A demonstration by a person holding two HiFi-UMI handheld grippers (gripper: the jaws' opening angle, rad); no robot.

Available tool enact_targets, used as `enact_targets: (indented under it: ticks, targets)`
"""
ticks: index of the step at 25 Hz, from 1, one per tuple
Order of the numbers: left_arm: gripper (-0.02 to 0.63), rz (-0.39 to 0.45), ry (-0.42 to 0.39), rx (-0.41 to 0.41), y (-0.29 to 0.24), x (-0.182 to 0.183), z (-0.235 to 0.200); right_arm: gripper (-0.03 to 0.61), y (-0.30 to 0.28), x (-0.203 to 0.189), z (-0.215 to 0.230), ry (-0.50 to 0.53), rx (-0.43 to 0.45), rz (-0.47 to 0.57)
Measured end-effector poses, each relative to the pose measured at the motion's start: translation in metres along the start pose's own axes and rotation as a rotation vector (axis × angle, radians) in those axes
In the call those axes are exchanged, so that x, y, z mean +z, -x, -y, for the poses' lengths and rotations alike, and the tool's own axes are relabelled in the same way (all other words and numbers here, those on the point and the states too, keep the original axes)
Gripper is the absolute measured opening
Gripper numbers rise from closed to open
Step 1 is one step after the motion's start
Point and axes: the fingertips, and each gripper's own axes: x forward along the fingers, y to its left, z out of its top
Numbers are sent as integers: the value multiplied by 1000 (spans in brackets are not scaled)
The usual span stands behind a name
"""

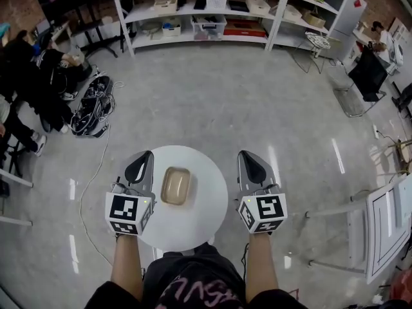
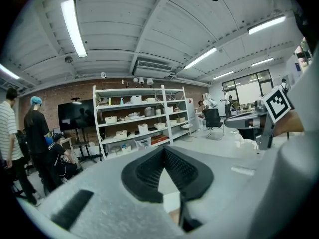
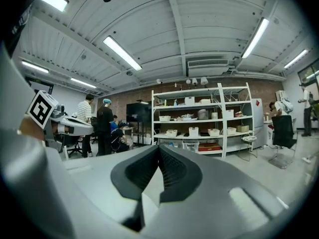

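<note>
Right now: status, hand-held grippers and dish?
Left hand-held gripper shut, empty, left of beige dish. Right hand-held gripper shut, empty, right of it. Dish empty, centred on round white table. Nothing between.

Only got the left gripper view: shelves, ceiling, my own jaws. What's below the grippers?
Observer: A round white table with a tan rectangular dish on it.
Operator: Dish versus grippers?
Observer: Between them. The left gripper is over the table's left edge, the right gripper just off its right edge; neither touches the dish.
Operator: Right jaws?
Observer: Together, nothing between them.
</note>
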Motion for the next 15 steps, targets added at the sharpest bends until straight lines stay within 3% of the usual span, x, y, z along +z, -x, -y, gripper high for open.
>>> enact_targets:
  ticks: [15]
  targets:
    - [-3,-67,-17,36,-7,-14,0,8,-17,-12,9,-60,37,1]
